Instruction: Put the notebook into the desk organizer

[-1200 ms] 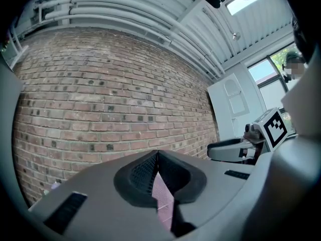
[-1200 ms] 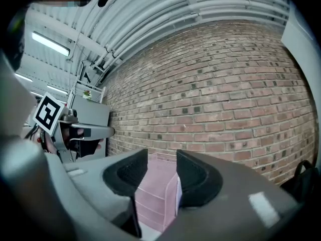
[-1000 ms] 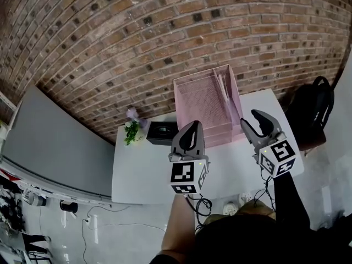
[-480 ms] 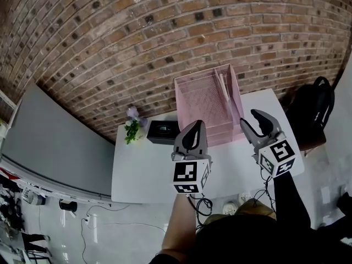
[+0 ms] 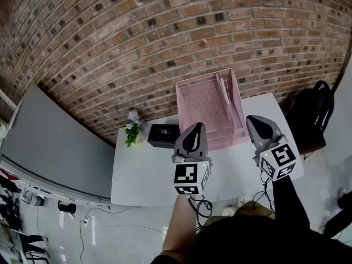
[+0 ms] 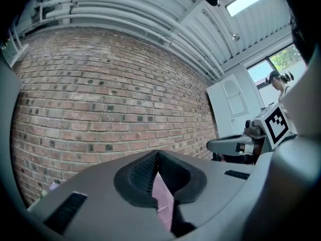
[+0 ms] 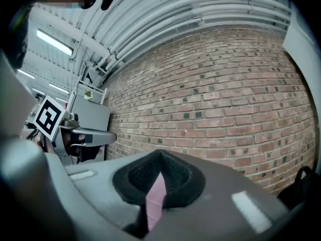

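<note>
The right gripper (image 5: 253,121), whose jaws were standing apart in the earlier frames, is now closing them tip to tip with nothing between them. The left gripper (image 5: 196,127) is staying pressed together and empty, just right of the black box (image 5: 163,133). Both are hovering over the white table (image 5: 143,169) in the lower middle of the frame.

The pink desk organizer (image 5: 237,100) is sitting against the brick wall, unchanged. We are seeing a pale slab, probably the notebook (image 5: 223,87), leaning inside its right part, too small to read clearly. The left gripper is covering the organizer's near edge. Each gripper view is giving us only a pink mesh sliver below the jaw tips.
</note>
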Demonstrator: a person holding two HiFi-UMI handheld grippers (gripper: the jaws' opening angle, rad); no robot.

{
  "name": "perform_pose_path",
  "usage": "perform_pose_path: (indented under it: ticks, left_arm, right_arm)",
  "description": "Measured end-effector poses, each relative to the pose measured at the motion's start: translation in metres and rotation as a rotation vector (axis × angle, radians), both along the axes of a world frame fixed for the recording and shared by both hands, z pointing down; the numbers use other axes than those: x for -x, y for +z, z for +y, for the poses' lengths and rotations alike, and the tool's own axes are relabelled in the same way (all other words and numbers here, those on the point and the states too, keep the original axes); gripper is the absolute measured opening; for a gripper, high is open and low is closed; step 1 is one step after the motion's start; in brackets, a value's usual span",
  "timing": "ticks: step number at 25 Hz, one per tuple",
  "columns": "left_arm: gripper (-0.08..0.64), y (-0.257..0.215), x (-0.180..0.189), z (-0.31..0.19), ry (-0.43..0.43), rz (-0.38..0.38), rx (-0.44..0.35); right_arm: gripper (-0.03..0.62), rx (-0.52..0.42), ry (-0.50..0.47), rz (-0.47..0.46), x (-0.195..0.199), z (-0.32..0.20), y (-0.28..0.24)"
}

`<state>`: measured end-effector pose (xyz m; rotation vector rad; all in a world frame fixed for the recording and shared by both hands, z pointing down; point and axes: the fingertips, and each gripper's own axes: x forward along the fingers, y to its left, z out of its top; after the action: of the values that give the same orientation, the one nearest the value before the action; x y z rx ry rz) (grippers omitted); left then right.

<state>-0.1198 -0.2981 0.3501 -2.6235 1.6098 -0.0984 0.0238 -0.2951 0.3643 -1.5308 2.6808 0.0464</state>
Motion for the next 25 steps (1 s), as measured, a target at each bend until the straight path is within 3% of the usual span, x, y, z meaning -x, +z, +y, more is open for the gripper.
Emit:
perform_pose_path:
  ticks: [25]
  left_arm:
    - [0.009,0.004,-0.005,-0.012,0.021,0.013,0.005]
  right_arm:
    - [0.000,0.005,0.055,-0.020,-0.013,-0.014,0.000]
